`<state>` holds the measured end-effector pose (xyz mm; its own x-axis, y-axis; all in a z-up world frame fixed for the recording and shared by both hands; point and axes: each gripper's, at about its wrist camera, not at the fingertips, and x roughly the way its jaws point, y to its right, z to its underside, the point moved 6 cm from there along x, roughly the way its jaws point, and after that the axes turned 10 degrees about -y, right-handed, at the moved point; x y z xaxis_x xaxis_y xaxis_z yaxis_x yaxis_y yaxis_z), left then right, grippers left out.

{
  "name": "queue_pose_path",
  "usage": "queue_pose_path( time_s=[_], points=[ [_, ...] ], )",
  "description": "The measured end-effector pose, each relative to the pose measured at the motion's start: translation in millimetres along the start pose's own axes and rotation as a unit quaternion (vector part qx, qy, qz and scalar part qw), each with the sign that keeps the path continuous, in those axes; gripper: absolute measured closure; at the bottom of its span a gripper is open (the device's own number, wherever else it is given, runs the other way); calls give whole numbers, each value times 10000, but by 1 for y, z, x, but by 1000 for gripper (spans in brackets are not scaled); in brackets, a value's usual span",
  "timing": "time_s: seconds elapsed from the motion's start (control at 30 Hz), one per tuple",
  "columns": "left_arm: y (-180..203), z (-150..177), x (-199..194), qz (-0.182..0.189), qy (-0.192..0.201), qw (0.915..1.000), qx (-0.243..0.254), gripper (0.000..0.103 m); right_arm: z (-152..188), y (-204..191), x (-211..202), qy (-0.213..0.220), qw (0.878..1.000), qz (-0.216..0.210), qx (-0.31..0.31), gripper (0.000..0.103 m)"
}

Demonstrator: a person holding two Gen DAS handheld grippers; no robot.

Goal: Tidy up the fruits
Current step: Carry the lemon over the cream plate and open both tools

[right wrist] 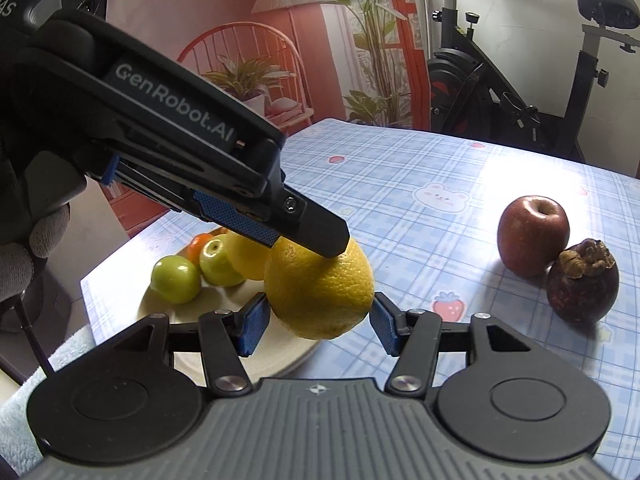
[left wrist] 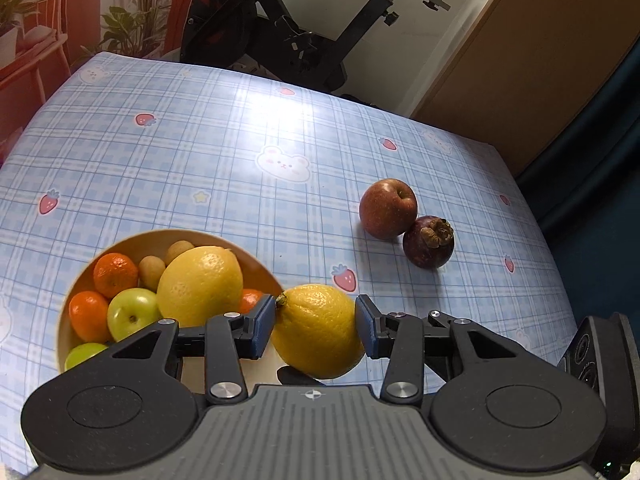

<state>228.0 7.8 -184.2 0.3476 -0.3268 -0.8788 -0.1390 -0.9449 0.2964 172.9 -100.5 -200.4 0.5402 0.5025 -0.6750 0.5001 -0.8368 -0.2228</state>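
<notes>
The lemon (left wrist: pixel 318 330) has dimpled, slightly glossy peel. The apple (left wrist: pixel 387 208) is smooth and shiny; the mangosteen (left wrist: pixel 428 242) is duller, with a dry rough cap. The checked tablecloth (left wrist: pixel 240 148) looks glossy, plastic-coated. Gripper pads (right wrist: pixel 253 326) are textured blue rubber.

bowl (left wrist: pixel 160 236) near rim: hidden by left claw (left wrist: pixel 315 328) | exercise bike (right wrist: pixel 520 80): cropped
</notes>
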Motion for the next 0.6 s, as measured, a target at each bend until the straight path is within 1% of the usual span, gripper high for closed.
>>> queue_pose_path(
  time_s=[0.1,0.2,0.4,0.5,0.6],
  points=[
    [-12,14,-14,-92,8,9999,-45,57,-1,-18,2,-141,9997,-189,-55,45],
    [-28,24,-22,-150,-36,9997,-183,57,-1,-37,12,-361,9985,-322,-266,45],
    [-65,39,-28,-197,-81,9979,-618,57,-4,-67,40,-761,9938,-481,-645,45],
    [-81,43,-26,-204,-114,9967,-780,57,-3,-71,56,-926,9915,-587,-697,45],
    [-88,42,-22,-238,-136,9963,-811,57,-5,-74,68,-987,9905,-510,-815,45]
  ],
)
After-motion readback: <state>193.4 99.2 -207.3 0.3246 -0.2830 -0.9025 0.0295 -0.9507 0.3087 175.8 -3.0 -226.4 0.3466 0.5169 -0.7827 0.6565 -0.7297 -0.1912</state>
